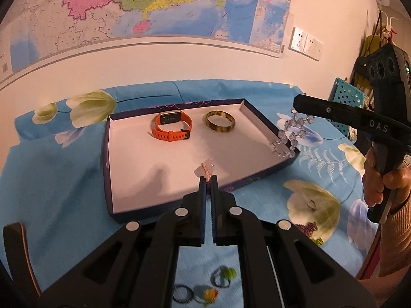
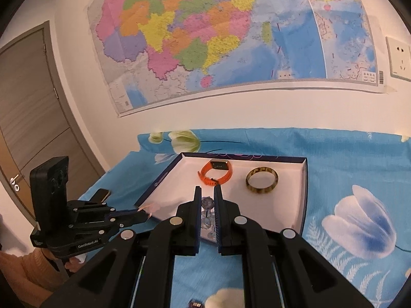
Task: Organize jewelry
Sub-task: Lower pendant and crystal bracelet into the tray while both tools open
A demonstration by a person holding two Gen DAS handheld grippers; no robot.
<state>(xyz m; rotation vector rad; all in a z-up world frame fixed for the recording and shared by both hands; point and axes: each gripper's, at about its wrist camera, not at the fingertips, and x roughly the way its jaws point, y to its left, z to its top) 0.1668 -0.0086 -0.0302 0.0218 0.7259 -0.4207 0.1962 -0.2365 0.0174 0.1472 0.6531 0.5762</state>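
Observation:
A dark blue tray (image 1: 106, 154) with a white floor sits on the blue floral cloth. In it lie an orange watch (image 1: 172, 127) and a green-brown bangle (image 1: 218, 124), also seen in the right wrist view as watch (image 2: 217, 173) and bangle (image 2: 262, 181). My left gripper (image 1: 208, 178) is shut on a small pink pendant piece (image 1: 206, 169) over the tray's near edge. My right gripper (image 2: 206, 192) is shut on a clear crystal bead bracelet (image 2: 207, 213), which hangs over the tray's right corner in the left wrist view (image 1: 290, 136).
Several small rings (image 1: 203, 285) lie on the cloth (image 1: 64, 179) below my left gripper, and another ring (image 1: 312, 204) lies on a flower print at right. A map (image 2: 205, 33) covers the wall behind. A door (image 2: 28, 118) is at far left.

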